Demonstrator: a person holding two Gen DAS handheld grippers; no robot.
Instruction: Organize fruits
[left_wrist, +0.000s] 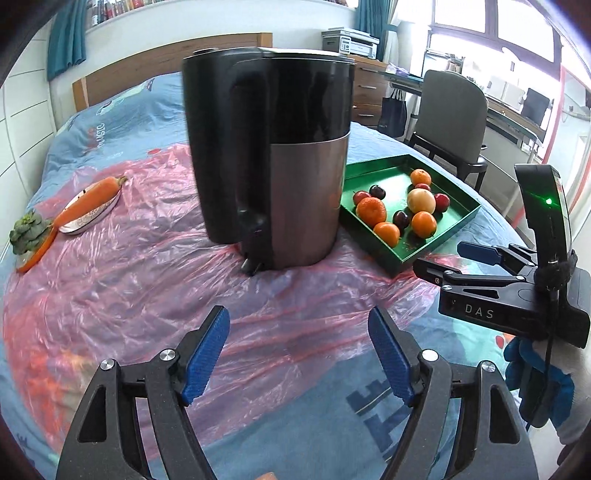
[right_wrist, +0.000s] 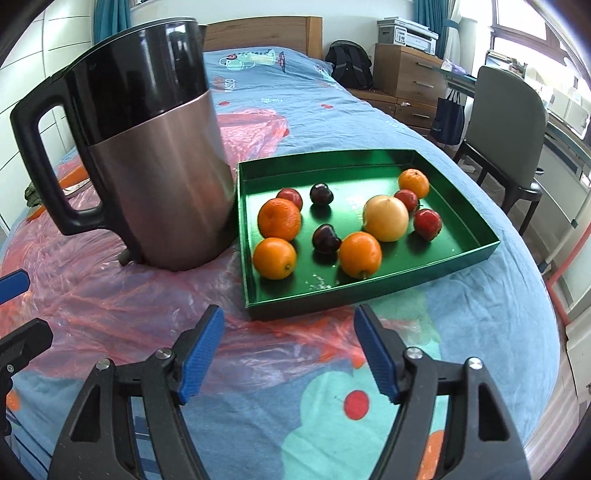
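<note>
A green tray (right_wrist: 373, 291) on the bed holds several fruits: oranges (right_wrist: 279, 218), a pale yellow round fruit (right_wrist: 386, 218), dark plums (right_wrist: 325, 238) and small red fruits (right_wrist: 427, 223). The tray also shows in the left wrist view (left_wrist: 380, 177), right of the kettle. My right gripper (right_wrist: 290, 350) is open and empty, just in front of the tray's near edge. My left gripper (left_wrist: 299, 350) is open and empty over the pink plastic sheet, in front of the kettle. The right gripper also shows in the left wrist view (left_wrist: 447, 258), at the right.
A tall black and steel kettle (right_wrist: 155, 158) stands left of the tray, touching or nearly so. A carrot (left_wrist: 92, 195) lies on a small plate (left_wrist: 86, 219) at far left beside a green vegetable (left_wrist: 27, 232). A chair (right_wrist: 513, 122) and desk stand right of the bed.
</note>
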